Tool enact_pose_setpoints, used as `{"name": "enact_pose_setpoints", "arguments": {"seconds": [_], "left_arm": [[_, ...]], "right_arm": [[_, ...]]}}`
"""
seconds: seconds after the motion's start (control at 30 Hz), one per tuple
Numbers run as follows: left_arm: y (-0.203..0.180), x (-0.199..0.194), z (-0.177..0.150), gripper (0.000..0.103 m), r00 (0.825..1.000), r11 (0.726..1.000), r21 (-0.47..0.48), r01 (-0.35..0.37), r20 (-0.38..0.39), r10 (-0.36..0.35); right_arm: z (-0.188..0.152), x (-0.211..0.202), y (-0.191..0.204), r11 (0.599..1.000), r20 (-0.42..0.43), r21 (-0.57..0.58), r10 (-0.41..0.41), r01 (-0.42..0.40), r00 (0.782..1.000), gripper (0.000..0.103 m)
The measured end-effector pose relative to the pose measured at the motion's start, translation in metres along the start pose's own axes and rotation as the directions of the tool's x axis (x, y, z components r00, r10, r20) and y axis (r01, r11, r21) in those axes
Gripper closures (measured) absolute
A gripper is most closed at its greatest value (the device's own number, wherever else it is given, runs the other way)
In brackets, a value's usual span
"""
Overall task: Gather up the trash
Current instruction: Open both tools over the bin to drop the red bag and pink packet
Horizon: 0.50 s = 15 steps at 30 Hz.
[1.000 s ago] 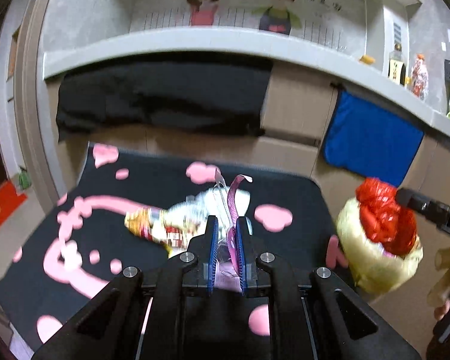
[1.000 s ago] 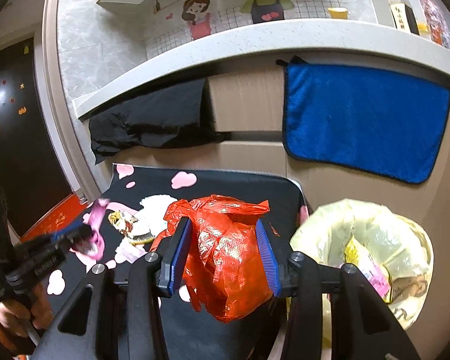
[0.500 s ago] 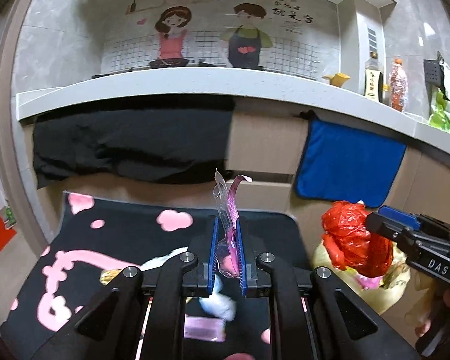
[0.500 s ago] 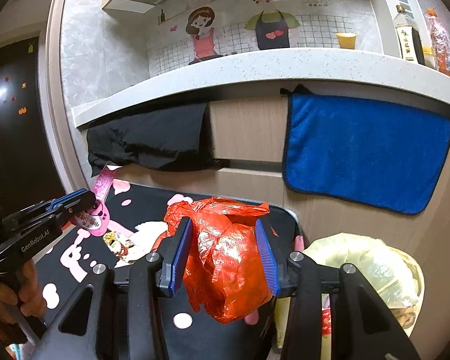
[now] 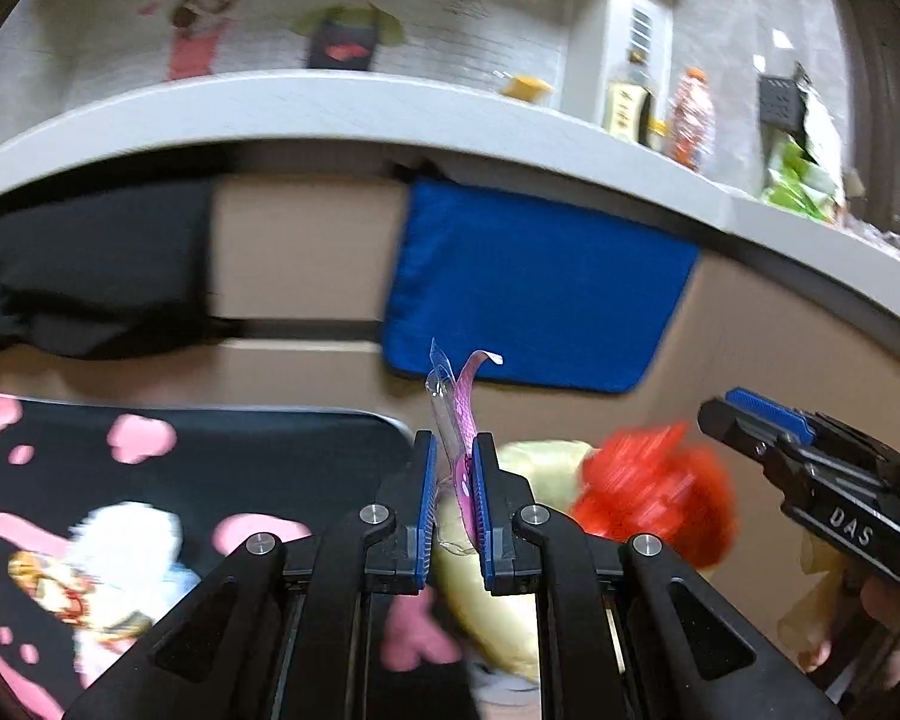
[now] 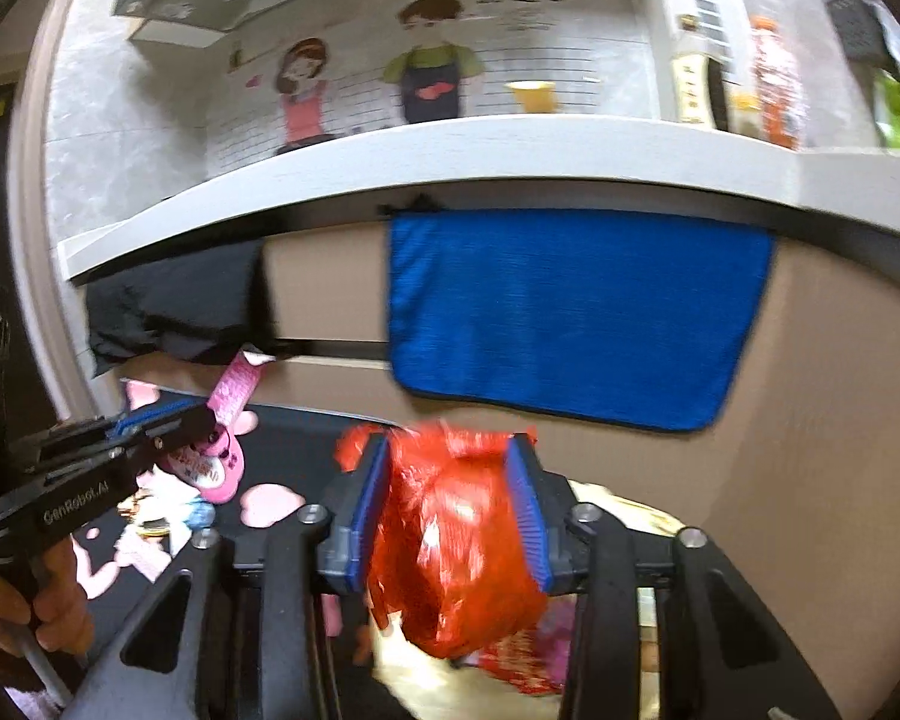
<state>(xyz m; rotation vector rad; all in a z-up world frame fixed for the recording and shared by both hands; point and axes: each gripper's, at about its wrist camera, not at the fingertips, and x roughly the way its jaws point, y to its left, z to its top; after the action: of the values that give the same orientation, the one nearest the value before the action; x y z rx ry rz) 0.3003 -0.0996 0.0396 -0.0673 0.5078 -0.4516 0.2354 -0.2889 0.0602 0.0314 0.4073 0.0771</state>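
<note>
A: How many pieces of trash are held right now?

B: Two. The left tongs (image 5: 453, 483) are clenched on one pink wrapper (image 5: 463, 420), a thin strip with a clear edge that sticks up from between the blue pads at the centre of the left view. The right tongs (image 6: 450, 501) grip one crumpled red bag (image 6: 450, 546); their jaws have just been closing, and the bag fills the gap between both pads and hangs below them, low in the middle of the right view.

A: Where does the trash go?

B: One bin lined with a pale yellow bag (image 5: 498, 588) shows at the lower centre of the left view, just behind the pads, blurred. The red bag sits directly above it.

A: Anything left over?

B: On the one black mat with pink shapes (image 5: 258, 456), at lower left, lies one more crumpled wrapper (image 5: 108, 570), white with yellow and red print.

A: And around that?

B: Two cloths hang under the counter (image 5: 390, 114): one blue (image 5: 534, 282) at centre, one black (image 5: 84, 276) at left. On the counter, upper right, I count two bottles (image 5: 660, 114) and one yellow cup (image 5: 525, 87). Two cartoon figures are on the wall. A hand (image 6: 30, 600) holds the left tongs' grip at the lower left of the right view.
</note>
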Motion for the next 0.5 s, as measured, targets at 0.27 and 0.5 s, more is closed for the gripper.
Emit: {"name": "enact_pose_setpoints", "arguments": {"seconds": [0.27,0.5], "left_arm": [[-0.038,0.072,-0.015,0.091,0.985,0.992,-0.025,0.127,-0.117,-0.129],[-0.048,0.115,-0.026,0.074,0.956,0.981,-0.054,0.188,-0.217,-0.195]], "right_arm": [[-0.013,0.02,-0.052,0.997,-0.043,0.057,-0.048,0.051,0.998,0.072],[-0.028,0.026,-0.081,0.991,-0.074,0.103,-0.079,0.087,0.994,0.072]]}}
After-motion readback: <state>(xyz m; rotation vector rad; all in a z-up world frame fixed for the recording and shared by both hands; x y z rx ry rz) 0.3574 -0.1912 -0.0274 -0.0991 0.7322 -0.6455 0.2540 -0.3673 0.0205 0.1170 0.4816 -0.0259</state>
